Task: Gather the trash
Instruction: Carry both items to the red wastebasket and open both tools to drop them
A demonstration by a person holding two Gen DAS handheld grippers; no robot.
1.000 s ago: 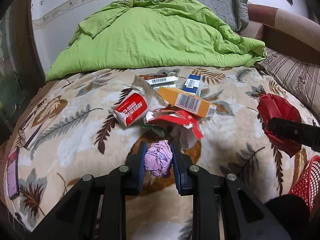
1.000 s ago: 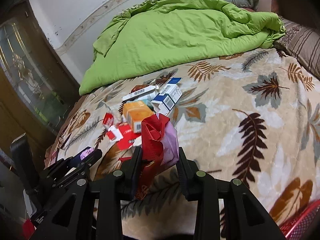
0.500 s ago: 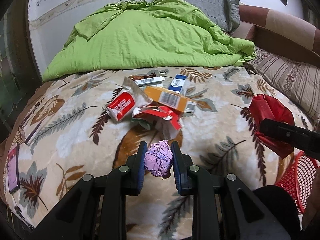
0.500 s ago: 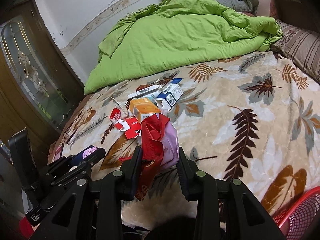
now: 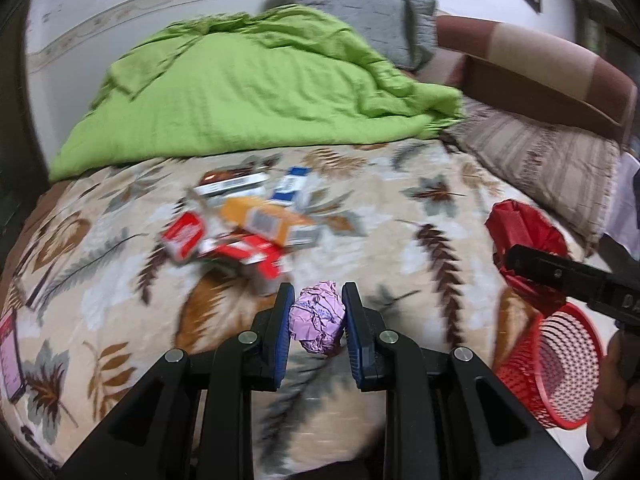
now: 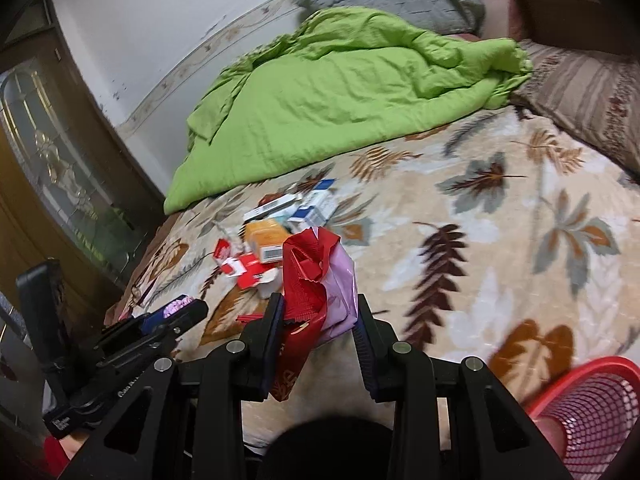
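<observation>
A bed (image 5: 400,240) with a leaf-patterned blanket carried a green duvet (image 5: 256,92) against a white wall (image 6: 160,20); a wooden glazed door (image 6: 52,168) stood alongside.

Black tongs (image 5: 316,312) with blue pads (image 5: 283,326) and silver screws.

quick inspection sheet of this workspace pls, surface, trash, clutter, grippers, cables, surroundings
surface: bed with leaf-print blanket, images motion-blurred
job's things: pink wad in the left gripper; red bag with a pink bag in the right gripper; red basket at the bed's right edge; pile of boxes lying mid-bed, uncollected
clutter: green duvet, grey pillow, striped pillow, a phone-like thing at the blanket's left edge
grippers: both shut on their loads
cables: nothing seen
surroundings: white wall, glass-panelled door on the left, headboard on the right
</observation>
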